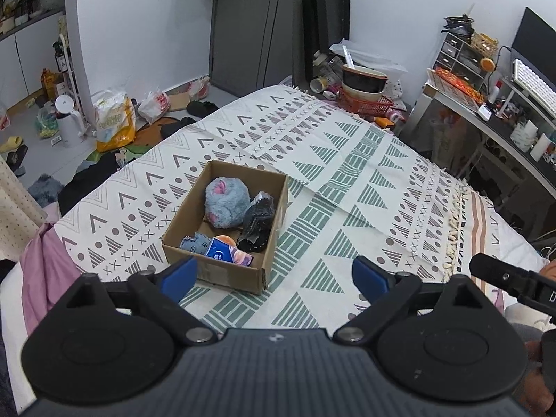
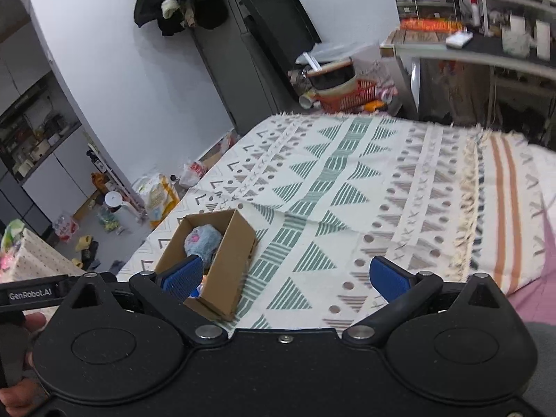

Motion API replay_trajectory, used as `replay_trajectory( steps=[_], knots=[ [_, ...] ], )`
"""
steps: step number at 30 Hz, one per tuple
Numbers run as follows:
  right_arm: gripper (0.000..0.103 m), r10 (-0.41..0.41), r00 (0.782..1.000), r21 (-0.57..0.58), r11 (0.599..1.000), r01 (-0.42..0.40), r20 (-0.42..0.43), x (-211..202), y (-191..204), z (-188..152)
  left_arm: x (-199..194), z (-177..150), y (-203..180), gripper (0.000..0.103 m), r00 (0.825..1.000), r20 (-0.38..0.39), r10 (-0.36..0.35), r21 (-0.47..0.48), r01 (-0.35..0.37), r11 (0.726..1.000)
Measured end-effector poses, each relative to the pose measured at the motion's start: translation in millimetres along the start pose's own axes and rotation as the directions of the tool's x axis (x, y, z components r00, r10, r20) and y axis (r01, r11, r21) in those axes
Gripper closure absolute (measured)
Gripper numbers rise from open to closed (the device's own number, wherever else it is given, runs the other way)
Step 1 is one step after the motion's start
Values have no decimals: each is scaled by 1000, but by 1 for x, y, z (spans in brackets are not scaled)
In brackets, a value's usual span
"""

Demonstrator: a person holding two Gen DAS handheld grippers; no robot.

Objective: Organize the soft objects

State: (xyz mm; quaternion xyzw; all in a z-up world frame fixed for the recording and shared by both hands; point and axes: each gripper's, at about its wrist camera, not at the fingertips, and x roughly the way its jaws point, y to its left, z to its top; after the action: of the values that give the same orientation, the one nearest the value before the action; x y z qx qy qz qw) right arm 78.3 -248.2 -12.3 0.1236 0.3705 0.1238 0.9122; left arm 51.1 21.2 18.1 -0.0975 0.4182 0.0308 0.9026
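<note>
both tongs are spread wide and hold nothing. the left tongs hang just short of the cardboard box, its left pad overlapping the box's near wall in the left wrist view. the right tongs hover to the right of the box, over the patterned blanket on the bed. the box sits on the blanket, open on top. inside it, against the near wall, lie a blue tissue pack and a small grey-blue cloth piece; an orange thing behind the pack is mostly hidden. further in, a blue fluffy plush fills the far left part and a black shiny bag leans along the right wall. beyond the box, past the bed's far end, a red basket holds bowls.
</note>
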Motion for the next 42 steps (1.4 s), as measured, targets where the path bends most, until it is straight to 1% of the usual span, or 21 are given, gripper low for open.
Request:
replay_trajectory(
  steps=[5,7,9,14,19,25,42],
  knots=[
    [0,15,1000,-6,1000,-15,-4,-8,0,-1,-8,-5,-4,6,1000,13,0,6,0,1000],
    [0,25,1000,-16,1000,-25,-5,-11,1,-1,-11,-6,-6,1,1000,14,4,9,-4,1000],
    [0,32,999,-30,999,-32,-7,-15,2,-2,-13,-7,-9,1,1000,16,10,22,-10,1000],
    [0,5,1000,-53,999,-5,7,-26,2,-5,-25,-11,-14,1,999,32,7,52,-9,999],
    [0,-26,1000,-59,998,26,2,-30,-1,-7,-30,-14,-14,1,999,42,6,55,-9,998],
    [0,-42,999,-69,997,41,-3,-34,1,-8,-29,-16,-13,1,1000,28,12,53,-13,999],
    [0,-66,998,-90,994,65,1,-35,8,-6,-27,-18,-15,1,999,33,-6,67,4,998]
  ],
)
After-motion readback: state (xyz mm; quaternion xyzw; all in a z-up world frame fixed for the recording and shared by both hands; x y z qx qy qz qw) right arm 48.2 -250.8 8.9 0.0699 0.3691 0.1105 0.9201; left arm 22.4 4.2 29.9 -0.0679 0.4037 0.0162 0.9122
